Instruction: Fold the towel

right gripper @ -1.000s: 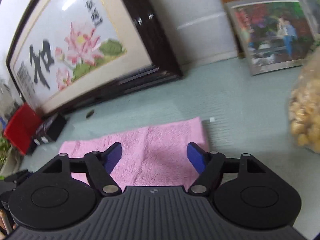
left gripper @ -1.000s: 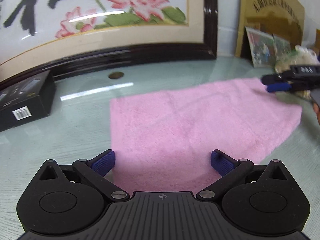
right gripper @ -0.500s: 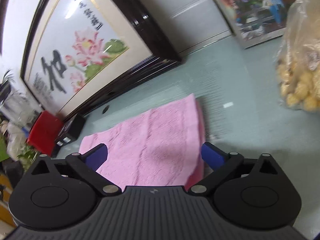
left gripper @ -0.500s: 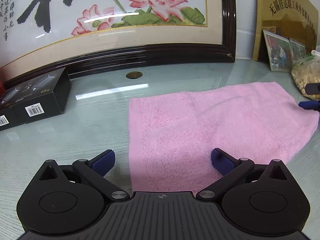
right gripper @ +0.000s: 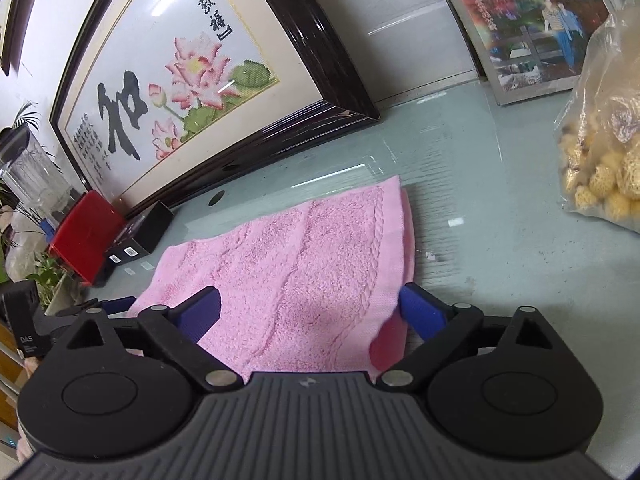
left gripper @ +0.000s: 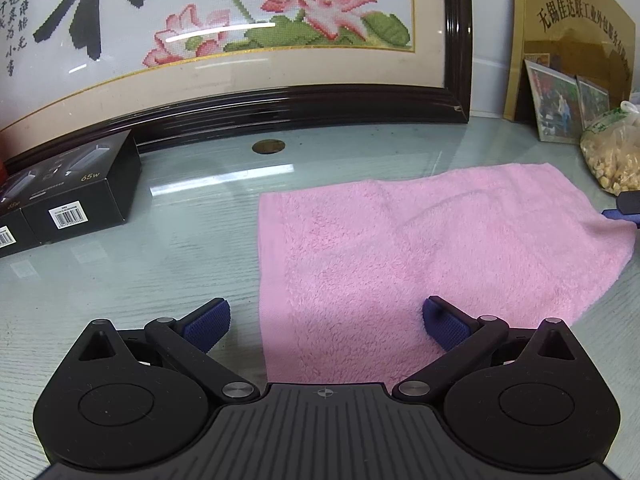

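A pink towel (left gripper: 420, 248) lies flat on the glass table (left gripper: 160, 272). My left gripper (left gripper: 326, 320) is open just above the towel's near left corner; the left edge runs between its blue fingertips (left gripper: 208, 322). In the right wrist view the towel (right gripper: 312, 256) shows two layers along its right edge, slightly lifted near the right blue pad (right gripper: 420, 312). My right gripper (right gripper: 312, 312) is open over that near right end. The right gripper's tip (left gripper: 624, 208) peeks in at the left wrist view's right edge. The left gripper (right gripper: 108, 306) shows at the towel's far end.
A large framed lotus picture (left gripper: 240, 40) leans on the wall behind the table. Black boxes (left gripper: 76, 196) sit at the left, with a red box (right gripper: 86, 236) beyond them. A bag of yellowish food (right gripper: 600, 168) and framed photos (right gripper: 524, 32) stand at the right. A brown disc (left gripper: 269, 146) lies on the glass.
The left gripper has shifted left, bringing the towel's left edge between its fingers. The right gripper has dropped toward the towel's right end and its fingers stand a little wider.
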Demonstrator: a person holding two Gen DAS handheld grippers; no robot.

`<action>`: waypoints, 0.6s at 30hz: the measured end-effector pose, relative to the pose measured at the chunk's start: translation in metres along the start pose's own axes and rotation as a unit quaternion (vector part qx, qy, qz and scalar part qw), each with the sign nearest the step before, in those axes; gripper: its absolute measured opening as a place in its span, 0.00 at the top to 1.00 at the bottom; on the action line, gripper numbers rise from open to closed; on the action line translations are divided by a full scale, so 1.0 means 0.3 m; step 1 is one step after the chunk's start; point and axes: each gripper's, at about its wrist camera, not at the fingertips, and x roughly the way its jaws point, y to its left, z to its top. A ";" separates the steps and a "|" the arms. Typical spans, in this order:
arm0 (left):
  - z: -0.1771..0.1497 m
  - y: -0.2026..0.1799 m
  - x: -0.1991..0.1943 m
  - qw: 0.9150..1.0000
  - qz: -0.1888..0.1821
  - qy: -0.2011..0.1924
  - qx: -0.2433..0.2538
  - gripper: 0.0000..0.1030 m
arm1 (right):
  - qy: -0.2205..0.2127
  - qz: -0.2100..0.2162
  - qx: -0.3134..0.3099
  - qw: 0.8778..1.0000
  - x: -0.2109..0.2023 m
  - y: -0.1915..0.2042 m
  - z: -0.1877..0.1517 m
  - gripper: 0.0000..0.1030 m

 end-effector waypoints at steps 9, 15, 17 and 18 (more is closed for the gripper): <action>-0.002 -0.004 -0.003 1.000 0.002 -0.001 0.000 0.00 | -0.010 -0.071 -0.050 0.996 -0.009 0.018 -0.028 0.56; 0.000 -0.002 -0.003 1.000 0.003 0.000 0.000 0.00 | -0.016 -0.109 -0.089 0.990 0.003 0.057 -0.048 0.53; -0.001 -0.003 -0.003 1.000 0.003 0.001 0.000 0.00 | -0.017 -0.116 -0.100 0.988 0.008 0.067 -0.053 0.45; -0.001 -0.003 -0.003 1.000 0.003 0.001 0.000 0.00 | -0.018 -0.120 -0.106 0.987 0.010 0.071 -0.056 0.40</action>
